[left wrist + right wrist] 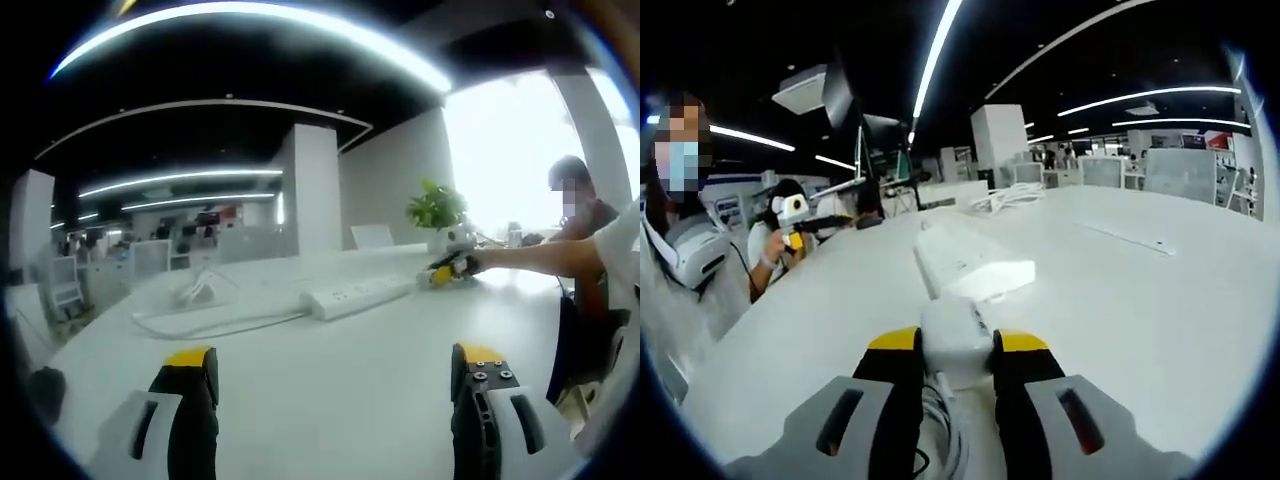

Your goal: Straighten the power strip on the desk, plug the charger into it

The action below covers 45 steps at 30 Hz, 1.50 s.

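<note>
The white power strip (355, 295) lies on the white desk (330, 400), its cable (215, 322) looping off to the left. My left gripper (335, 368) hovers open over the desk, well short of the strip, nothing between its fingers. My right gripper (952, 345) is shut on a white charger (955, 340), whose cord hangs down between the jaws. The charger sits just short of the near end of the power strip (970, 262). From the left gripper view, the right gripper (450, 268) shows at the strip's right end, held on an outstretched arm.
A coiled white cable (195, 290) lies behind the strip. A potted plant (435, 210) stands at the desk's far right. A person (590, 260) holds the grippers; the left gripper (790, 215) shows at the left of the right gripper view. Office desks fill the background.
</note>
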Motion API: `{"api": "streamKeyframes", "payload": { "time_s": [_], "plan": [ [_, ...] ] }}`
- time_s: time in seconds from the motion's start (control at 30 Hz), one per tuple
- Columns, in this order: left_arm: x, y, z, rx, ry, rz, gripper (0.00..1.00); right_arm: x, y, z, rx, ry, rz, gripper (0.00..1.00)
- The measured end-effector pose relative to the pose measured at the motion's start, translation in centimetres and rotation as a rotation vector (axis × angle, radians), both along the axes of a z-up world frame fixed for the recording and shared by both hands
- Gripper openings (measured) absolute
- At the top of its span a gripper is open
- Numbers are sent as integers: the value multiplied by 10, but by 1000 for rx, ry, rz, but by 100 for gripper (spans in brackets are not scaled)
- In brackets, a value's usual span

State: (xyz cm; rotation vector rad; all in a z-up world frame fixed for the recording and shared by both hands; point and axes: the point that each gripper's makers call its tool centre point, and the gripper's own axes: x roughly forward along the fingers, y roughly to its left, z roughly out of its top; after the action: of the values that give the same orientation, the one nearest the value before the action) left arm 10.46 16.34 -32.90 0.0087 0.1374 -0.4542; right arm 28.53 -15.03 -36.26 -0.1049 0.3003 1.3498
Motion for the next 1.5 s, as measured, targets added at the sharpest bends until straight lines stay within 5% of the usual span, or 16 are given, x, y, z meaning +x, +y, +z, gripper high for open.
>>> {"api": "streamKeyframes", "payload": {
  "time_s": [0.77,1.5],
  "plan": [
    [-2,0,0,-10,-3,-8,98,4,4,0,-96,-28,-110,24],
    [-5,0,-4,-24,6,-16,99,-10,3,34,-199,-137,-119,24]
  ]
}}
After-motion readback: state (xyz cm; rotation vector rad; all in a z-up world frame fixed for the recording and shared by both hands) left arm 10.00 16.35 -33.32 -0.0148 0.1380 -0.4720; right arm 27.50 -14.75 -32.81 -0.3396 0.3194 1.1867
